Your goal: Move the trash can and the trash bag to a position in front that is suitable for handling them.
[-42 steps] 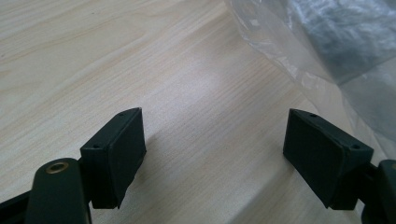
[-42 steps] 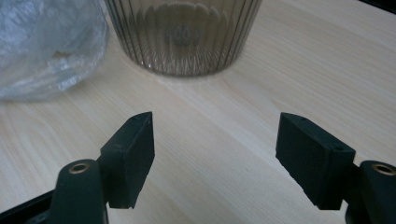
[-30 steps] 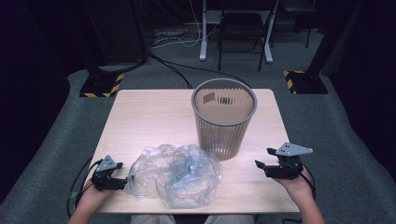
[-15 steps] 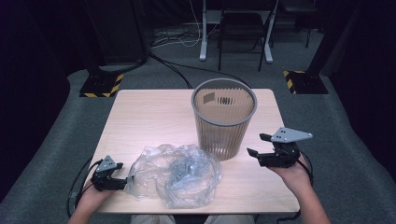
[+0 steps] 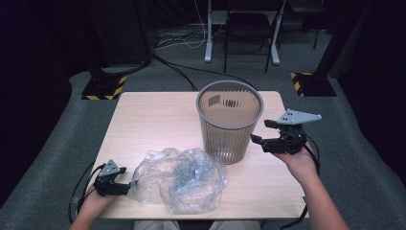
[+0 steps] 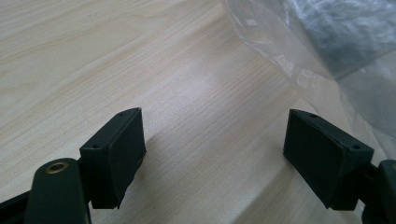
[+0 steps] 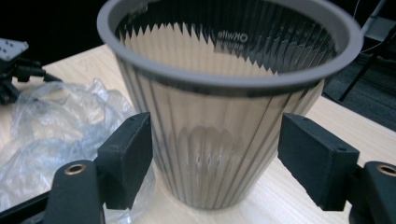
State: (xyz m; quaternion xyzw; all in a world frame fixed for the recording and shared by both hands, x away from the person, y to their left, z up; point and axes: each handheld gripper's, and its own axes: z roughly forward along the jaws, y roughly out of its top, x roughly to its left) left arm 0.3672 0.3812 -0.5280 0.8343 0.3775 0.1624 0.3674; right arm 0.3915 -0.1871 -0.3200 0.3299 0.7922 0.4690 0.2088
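Hovering R gripper [image 5: 259, 134] beside bin [image 5: 230, 122], jaws wide.

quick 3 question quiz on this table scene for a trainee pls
1. True or false: the right gripper has its fingers shut on the waste basket.
2. What lies on the table just beside the left gripper?
3. Which stands upright: A) the clear plastic bag B) the waste basket?

Key:
1. False; the fingers are open, apart from the basket.
2. The crumpled clear plastic bag.
3. B.
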